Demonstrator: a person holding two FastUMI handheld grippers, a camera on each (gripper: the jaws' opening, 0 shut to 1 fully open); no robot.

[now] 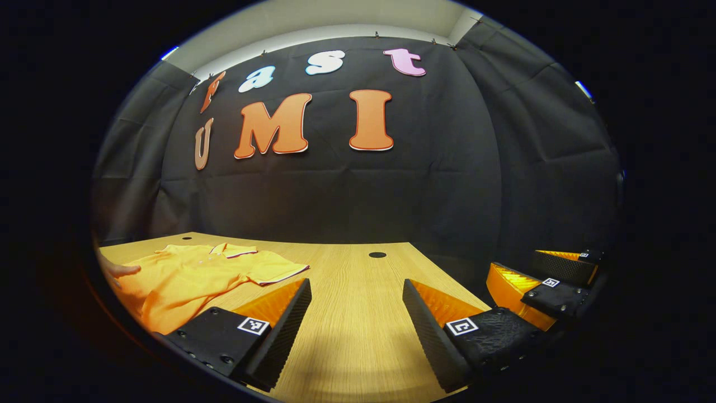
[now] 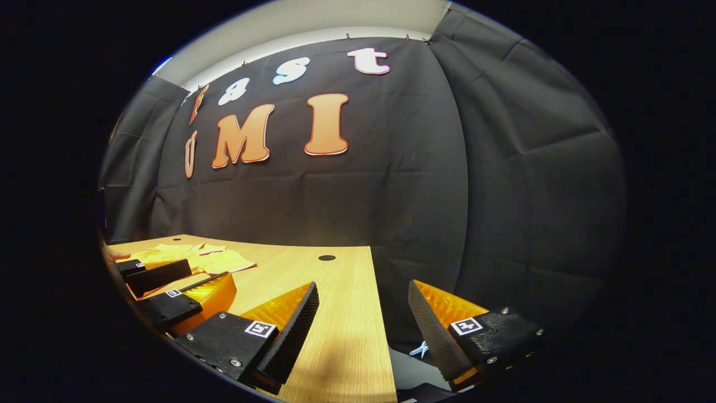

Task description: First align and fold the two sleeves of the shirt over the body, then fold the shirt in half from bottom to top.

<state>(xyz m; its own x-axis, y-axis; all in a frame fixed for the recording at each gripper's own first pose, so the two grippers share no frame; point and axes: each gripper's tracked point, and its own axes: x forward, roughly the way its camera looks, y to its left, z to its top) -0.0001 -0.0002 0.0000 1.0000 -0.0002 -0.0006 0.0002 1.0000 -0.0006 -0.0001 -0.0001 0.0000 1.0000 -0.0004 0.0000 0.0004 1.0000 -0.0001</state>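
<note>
Wooden table (image 1: 358, 291) under black cloth walls holds an orange polo shirt (image 1: 190, 277), spread flat ahead-left of the left gripper (image 1: 357, 313), likely ready for sleeve folding. Both the left and right gripper (image 2: 363, 324) hover with fingers apart, empty. Square coded markers sit on the fingers; no readable brand.

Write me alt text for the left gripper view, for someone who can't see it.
An orange polo shirt lies spread on a wooden table, far left, with a person's hand at its edge. The left gripper hovers open over bare wood in the foreground, holding nothing. The right gripper sits at the table's right edge before a black cloth wall.
</note>
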